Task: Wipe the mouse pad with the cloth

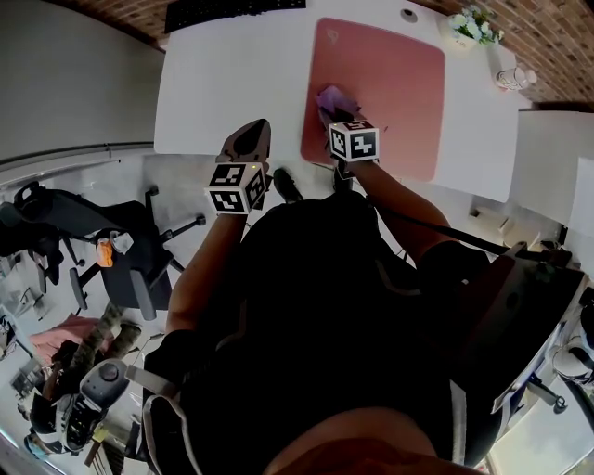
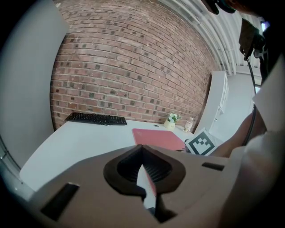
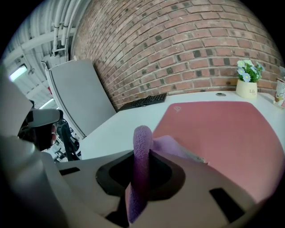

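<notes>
White bench against a brick wall, pink mouse pad on its right half, purple cloth near the pad's left edge, pinched in the right claw, left claw narrowed to a slit, empty, over the bench's near edge, keyboard at the far edge.

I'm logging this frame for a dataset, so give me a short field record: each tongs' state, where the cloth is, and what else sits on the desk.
left tongs: shut, empty, near the desk's front edge, left of the mouse pad
right tongs: shut on the purple cloth
cloth position: on the pad's near left part
desk: white; keyboard at far edge, flower pot beyond the pad
</notes>
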The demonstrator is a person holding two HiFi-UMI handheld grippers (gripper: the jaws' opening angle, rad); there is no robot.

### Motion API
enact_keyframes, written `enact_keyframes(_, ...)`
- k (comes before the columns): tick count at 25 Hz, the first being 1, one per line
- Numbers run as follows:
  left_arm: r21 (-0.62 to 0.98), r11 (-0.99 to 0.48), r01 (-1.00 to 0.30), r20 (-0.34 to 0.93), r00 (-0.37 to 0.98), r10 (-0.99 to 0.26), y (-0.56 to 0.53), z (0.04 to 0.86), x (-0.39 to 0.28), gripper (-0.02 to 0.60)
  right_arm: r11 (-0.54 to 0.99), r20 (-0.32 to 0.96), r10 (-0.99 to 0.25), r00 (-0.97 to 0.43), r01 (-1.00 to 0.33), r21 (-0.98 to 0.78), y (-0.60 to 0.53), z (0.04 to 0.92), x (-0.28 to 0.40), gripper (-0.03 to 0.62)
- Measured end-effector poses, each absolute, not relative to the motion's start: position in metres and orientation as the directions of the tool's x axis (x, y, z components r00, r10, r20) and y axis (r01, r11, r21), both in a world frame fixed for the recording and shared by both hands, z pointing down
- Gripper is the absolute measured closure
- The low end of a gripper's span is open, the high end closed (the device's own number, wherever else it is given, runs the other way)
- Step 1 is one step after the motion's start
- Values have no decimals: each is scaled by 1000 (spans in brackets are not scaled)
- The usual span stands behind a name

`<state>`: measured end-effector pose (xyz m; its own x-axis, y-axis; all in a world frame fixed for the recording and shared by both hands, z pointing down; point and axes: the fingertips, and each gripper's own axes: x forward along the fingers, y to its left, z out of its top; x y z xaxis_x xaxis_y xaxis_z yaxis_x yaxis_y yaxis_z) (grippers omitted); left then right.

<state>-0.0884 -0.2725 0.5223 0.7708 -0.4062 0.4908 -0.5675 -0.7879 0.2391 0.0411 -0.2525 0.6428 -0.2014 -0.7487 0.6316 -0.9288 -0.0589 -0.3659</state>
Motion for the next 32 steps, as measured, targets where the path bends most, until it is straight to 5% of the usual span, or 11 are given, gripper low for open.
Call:
enact_keyframes(18,286,-835,-470,446,837,-318,-300,524,-102,577,-91,557,-805,-205,-885,-457,-291,610,1,534)
enact_keyframes(32,273,-930,-245,392,912,-125,-280,513,17,577,-473,455,-850,266,-765,-436,-188,538,229,534)
